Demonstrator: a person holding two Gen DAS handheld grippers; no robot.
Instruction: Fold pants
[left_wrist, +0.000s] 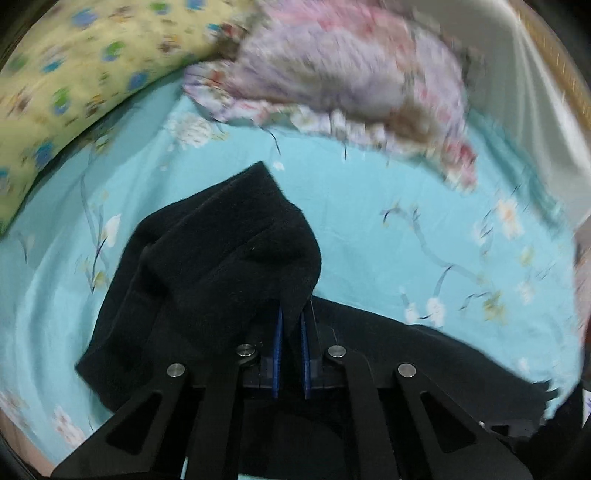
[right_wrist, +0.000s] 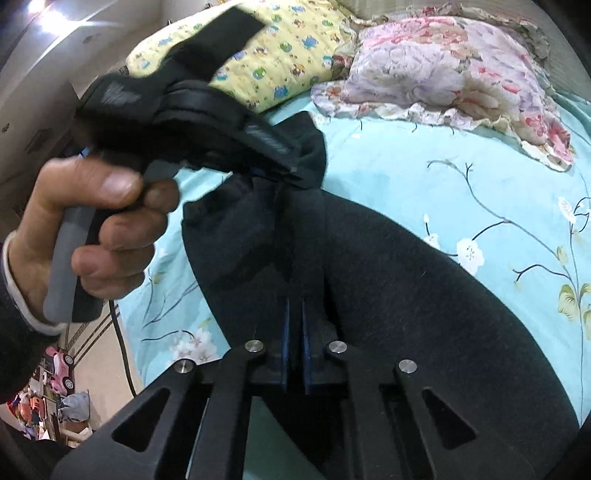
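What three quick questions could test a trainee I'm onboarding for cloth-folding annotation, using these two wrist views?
1. True or false: the right gripper is shut on the black pants.
2. Which pillow lies nearer the left edge of the left wrist view? A) the yellow pillow B) the pink floral pillow
3. Fill in: the pants lie on a ____ floral bedsheet.

Key: 1 true. 2 A. 3 light blue. Note that the left gripper also pinches the pants, with the cloth bunched up between its blue pads.
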